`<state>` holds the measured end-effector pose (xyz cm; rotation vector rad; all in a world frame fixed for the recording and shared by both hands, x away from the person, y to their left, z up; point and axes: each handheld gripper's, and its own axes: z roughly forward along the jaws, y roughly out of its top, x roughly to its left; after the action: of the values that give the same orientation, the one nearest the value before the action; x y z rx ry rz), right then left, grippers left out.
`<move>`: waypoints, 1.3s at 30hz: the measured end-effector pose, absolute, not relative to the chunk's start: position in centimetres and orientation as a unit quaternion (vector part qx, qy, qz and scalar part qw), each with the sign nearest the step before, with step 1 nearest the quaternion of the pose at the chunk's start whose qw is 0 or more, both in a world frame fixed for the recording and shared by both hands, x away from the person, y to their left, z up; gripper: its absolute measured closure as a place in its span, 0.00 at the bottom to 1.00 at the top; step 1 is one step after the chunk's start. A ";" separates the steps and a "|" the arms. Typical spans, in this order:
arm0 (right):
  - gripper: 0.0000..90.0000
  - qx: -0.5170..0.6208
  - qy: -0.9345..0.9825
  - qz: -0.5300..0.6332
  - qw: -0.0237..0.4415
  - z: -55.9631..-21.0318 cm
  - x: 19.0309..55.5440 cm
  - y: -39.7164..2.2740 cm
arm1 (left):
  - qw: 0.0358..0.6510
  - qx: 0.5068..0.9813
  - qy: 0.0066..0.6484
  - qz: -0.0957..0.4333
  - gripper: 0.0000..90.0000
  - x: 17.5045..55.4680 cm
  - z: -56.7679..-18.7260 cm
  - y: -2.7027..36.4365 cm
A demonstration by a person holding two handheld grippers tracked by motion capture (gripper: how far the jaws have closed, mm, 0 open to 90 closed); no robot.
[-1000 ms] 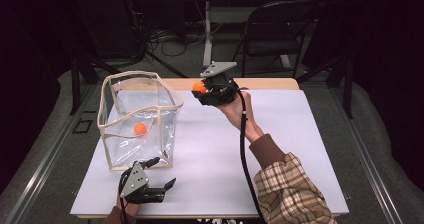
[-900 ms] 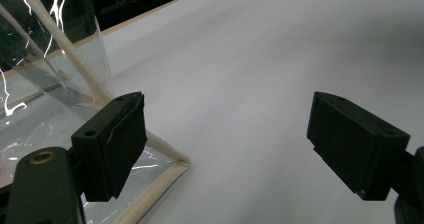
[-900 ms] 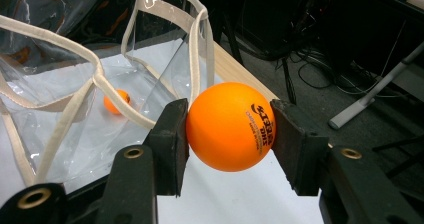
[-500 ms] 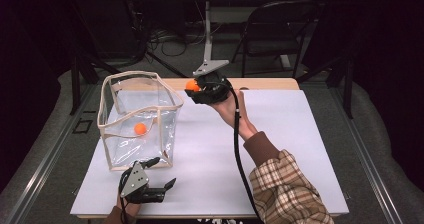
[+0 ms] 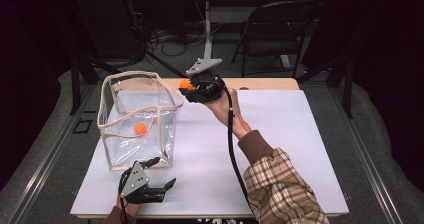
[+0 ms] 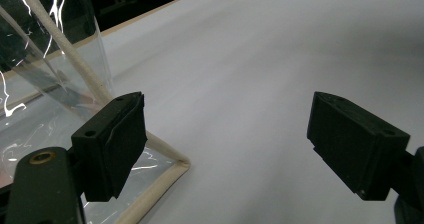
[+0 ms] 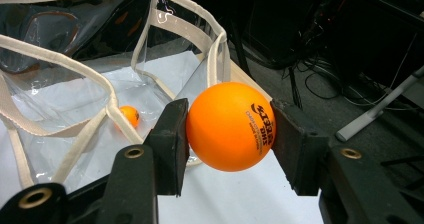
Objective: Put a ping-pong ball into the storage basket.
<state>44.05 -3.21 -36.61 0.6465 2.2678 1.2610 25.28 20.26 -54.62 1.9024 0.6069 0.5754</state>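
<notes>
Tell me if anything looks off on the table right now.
Nothing stands out. The clear bag stands upright with one ball inside; the right gripper holds a second ball beside its rim.

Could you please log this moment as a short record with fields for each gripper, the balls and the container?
right gripper: shut on orange ball, raised beside the bag's rim
left gripper: open, holding nothing, low over the table by the bag's near corner
container: clear plastic bag, upright, top open
second orange ball: lying inside the bag

Bag [image 6: 60,59] cut off at frame edge.
</notes>
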 end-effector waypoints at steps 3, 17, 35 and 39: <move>0.57 0.234 0.826 0.458 0.229 -36.6 44.1 -2.9 | 0.507 0.789 0.252 0.239 0.18 25.3 -54.6 20.3; 0.57 0.229 0.826 0.462 0.229 -36.8 44.3 -1.5 | 0.507 0.789 0.251 0.238 0.18 25.3 -54.6 20.3; 0.57 0.227 0.824 0.465 0.230 -36.9 44.2 -0.2 | 0.508 0.789 0.250 0.239 0.18 25.2 -54.6 20.3; 0.57 0.226 0.824 0.465 0.230 -37.0 44.3 0.1 | 0.508 0.789 0.250 0.239 0.18 25.2 -54.6 20.3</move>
<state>44.30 0.11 -36.98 0.6215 2.2681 1.2793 25.21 20.26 -54.61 1.9001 0.6033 0.5761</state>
